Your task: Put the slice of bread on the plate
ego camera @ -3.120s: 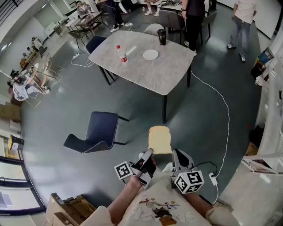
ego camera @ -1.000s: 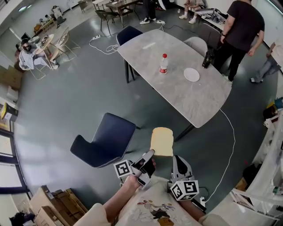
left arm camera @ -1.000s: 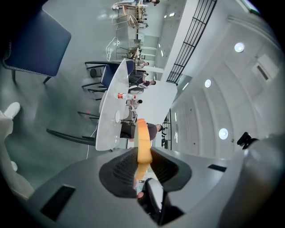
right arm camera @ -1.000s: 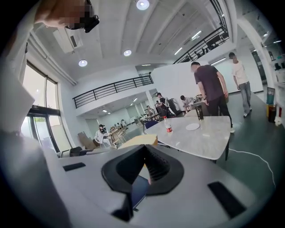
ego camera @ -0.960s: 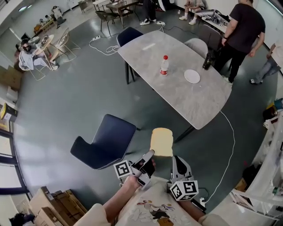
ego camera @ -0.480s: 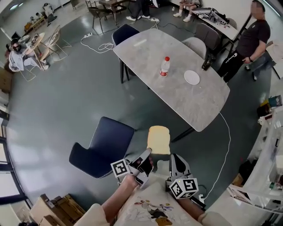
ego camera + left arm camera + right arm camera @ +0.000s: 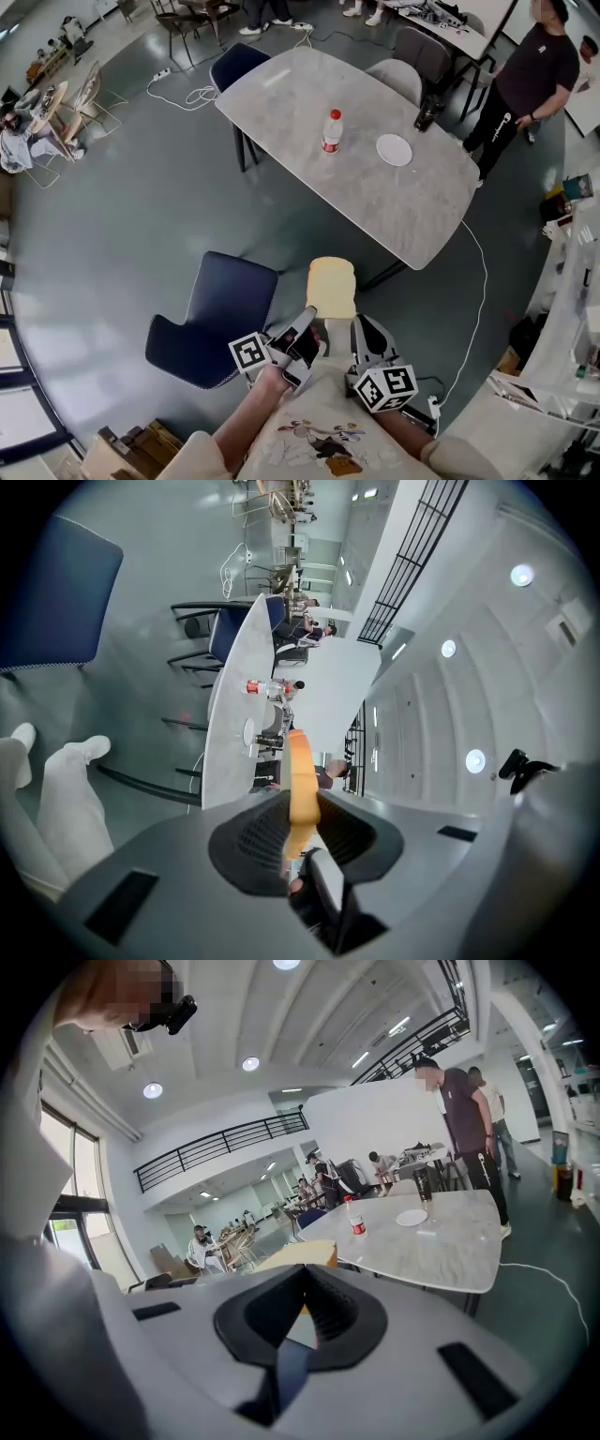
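Note:
The slice of bread is pale yellow with a tan crust. My left gripper is shut on its near edge and holds it flat above the floor. Edge-on in the left gripper view, the bread sits pinched between the two pads of that gripper. My right gripper hangs just right of the slice, jaws shut, with nothing in them; the right gripper view has the bread lying just past that gripper's tips. The white plate lies far ahead on the grey table.
A red-capped bottle and a black cup stand on the table near the plate. A dark blue chair stands on the floor left of the grippers. A person in a dark shirt stands at the table's right end. A white cable trails across the floor.
The table with the plate has drawn a little closer and shifted left in the head view. Both grippers keep their pose, and the bread stays in the left one.

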